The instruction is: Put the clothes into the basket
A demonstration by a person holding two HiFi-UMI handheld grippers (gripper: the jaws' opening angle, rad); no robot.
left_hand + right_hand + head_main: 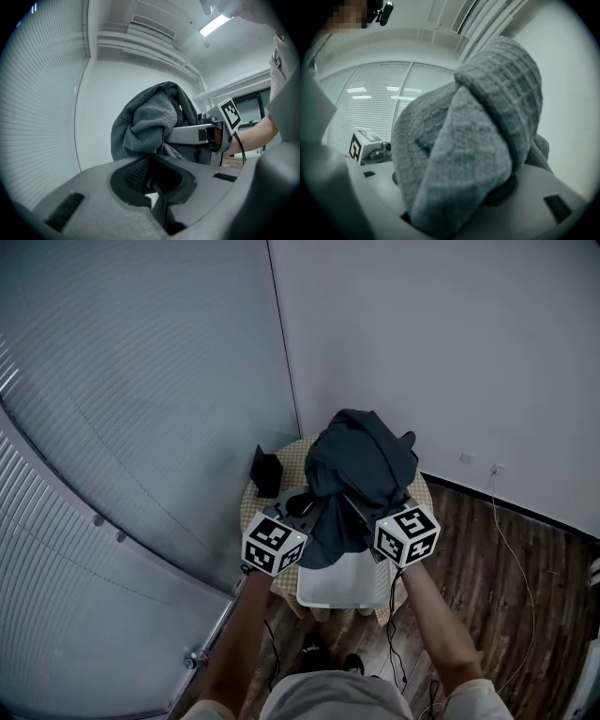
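A dark grey garment (361, 460) is bunched up high over the small round table (247, 507). My right gripper (364, 512) is shut on a thick fold of it, and in the right gripper view the knitted cloth (464, 154) fills the space between the jaws. My left gripper (302, 506) sits at the garment's lower left edge. In the left gripper view its jaws stand together, with the cloth (150, 122) hanging just past their tips. A white basket (333, 592) stands at the table's near side, below both grippers.
A small black object (266, 472) stands on the table's left part. Window blinds (112, 427) curve along the left, and a white wall (450, 352) is behind. Cables (506, 549) trail over the wooden floor (487, 549) on the right.
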